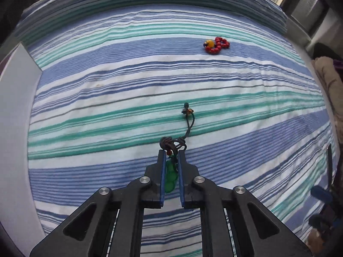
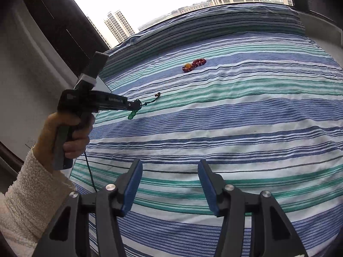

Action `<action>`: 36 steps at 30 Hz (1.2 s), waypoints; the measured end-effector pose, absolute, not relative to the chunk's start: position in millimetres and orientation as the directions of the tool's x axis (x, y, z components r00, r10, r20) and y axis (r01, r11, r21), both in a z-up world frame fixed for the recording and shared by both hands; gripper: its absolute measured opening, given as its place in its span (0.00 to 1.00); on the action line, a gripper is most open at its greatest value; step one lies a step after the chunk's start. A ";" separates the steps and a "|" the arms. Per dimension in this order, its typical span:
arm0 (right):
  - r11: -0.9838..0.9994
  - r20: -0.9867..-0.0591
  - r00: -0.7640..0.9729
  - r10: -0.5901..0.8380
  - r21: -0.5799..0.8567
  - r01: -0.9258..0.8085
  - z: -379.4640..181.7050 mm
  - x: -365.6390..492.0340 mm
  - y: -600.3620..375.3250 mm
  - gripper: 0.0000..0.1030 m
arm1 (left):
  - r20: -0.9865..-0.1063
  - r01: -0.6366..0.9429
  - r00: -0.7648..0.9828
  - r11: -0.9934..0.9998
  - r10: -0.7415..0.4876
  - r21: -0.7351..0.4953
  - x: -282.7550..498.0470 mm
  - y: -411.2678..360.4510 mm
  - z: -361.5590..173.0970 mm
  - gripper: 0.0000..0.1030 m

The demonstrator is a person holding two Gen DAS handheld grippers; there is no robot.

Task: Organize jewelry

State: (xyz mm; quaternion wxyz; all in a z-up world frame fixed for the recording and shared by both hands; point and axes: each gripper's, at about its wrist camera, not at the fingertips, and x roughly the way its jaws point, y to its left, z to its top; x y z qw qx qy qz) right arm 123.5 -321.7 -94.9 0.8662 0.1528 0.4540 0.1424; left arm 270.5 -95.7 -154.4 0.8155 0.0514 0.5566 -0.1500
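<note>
Over a striped bedspread point(image 2: 235, 115) by a window point(image 2: 150, 2) (towers outside): left gripper point(image 1: 171, 153) clamped on green pendant cord point(image 1: 170, 171), right gripper point(image 2: 170, 167) agape, empty, red bead bracelet point(image 1: 216, 45) lying farther off.

Soft, even daylight comes from the window point(image 2: 163, 2) behind the far edge of the bed point(image 2: 246, 115), and the sky there is blown out to plain white in the right wrist view. The striped cover is evenly lit, with hardly any shadows on it. Both views are fisheye: the stripes bow into arcs, and the frame corners away from the bed fall into dark vignette. The middle of the bed is sharp in both. In the left wrist view, the clutter past the bed's right edge point(image 1: 325, 209) is smeared and dim.
</note>
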 end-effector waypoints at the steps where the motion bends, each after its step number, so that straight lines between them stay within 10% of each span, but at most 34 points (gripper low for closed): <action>1: 0.905 -0.753 0.517 0.407 0.409 -0.116 -92.9 138.7 -323.9 0.53 | -0.922 0.297 0.339 0.951 -0.186 -0.082 263.6 -88.1 -155.2 0.08; 21: 0.923 -0.885 0.427 0.185 0.305 0.233 -157.6 465.2 -289.9 0.53 | -0.897 0.202 0.408 0.975 -0.174 -0.097 192.5 -3.3 -158.7 0.08; 24: 0.975 -0.919 0.394 0.022 0.107 0.196 -156.6 468.2 -265.1 0.26 | -0.898 0.199 0.404 0.975 -0.175 -0.100 189.8 0.6 -162.3 0.08; 36: 0.974 -0.937 0.266 0.226 0.208 -0.093 -148.6 329.4 -246.6 0.26 | -0.904 0.202 0.395 0.975 -0.165 -0.090 171.2 5.2 -168.0 0.08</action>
